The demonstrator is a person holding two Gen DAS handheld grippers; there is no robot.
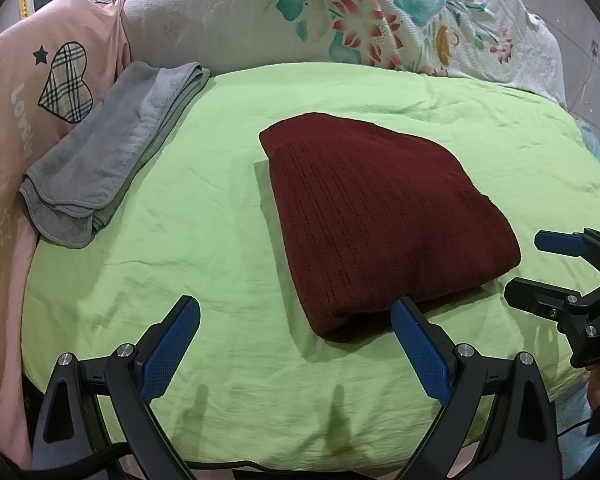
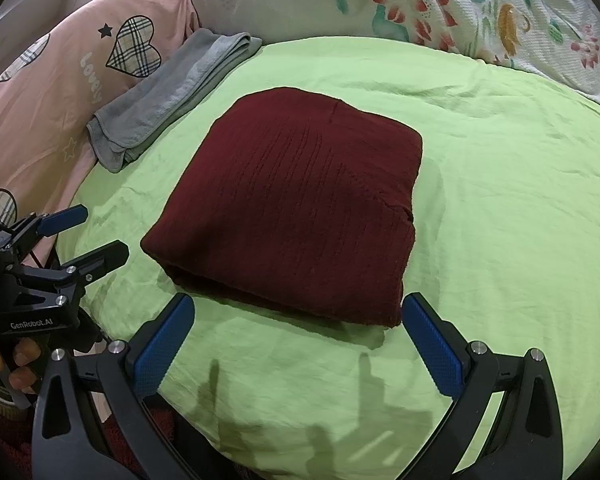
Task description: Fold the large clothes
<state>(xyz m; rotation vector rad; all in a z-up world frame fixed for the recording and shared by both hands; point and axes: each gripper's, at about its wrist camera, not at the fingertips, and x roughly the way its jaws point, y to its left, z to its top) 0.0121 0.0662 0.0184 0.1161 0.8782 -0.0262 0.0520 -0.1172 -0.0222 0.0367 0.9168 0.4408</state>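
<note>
Left wrist view
Garment: dark maroon ribbed-knit garment (image 1: 380,220), folded into a thick, roughly square pad, lying flat on the lime-green bed sheet (image 1: 204,240), about mid-sheet.
Left gripper: left gripper (image 1: 296,316), blue-padded fingers spread wide, holding nothing. It sits at the near edge of the maroon garment; the inner finger's tip (image 1: 404,308) is just at the garment's near corner, and contact cannot be confirmed. The other finger is over bare sheet, well clear of the garment.
Right gripper: right gripper (image 1: 528,268) enters from the far side of the garment's near corner, fingers apart, empty, near the garment's side edge without touching it.
Towel: folded grey terry towel (image 1: 112,156) beyond the garment on its other side, apart from it, lying against a pink quilt with a plaid heart patch (image 1: 66,80).
Bedding: white floral-print blanket (image 1: 360,16) bunched behind the garment, at the sheet's far edge.

Right wrist view
Garment: same maroon pad (image 2: 292,204), layered fold edges visible along its near side.
Right gripper: (image 2: 296,312) wide open, nothing between the fingers; both tips sit just short of the garment's near edge, one at each near corner.
Left gripper: (image 2: 100,232) beside the garment's near corner, fingers parted, empty; a person's fingers (image 2: 16,364) wrap its handle.
Towel: grey towel (image 2: 172,100) behind the garment, not touching it, resting on the pink quilt (image 2: 60,92).
</note>
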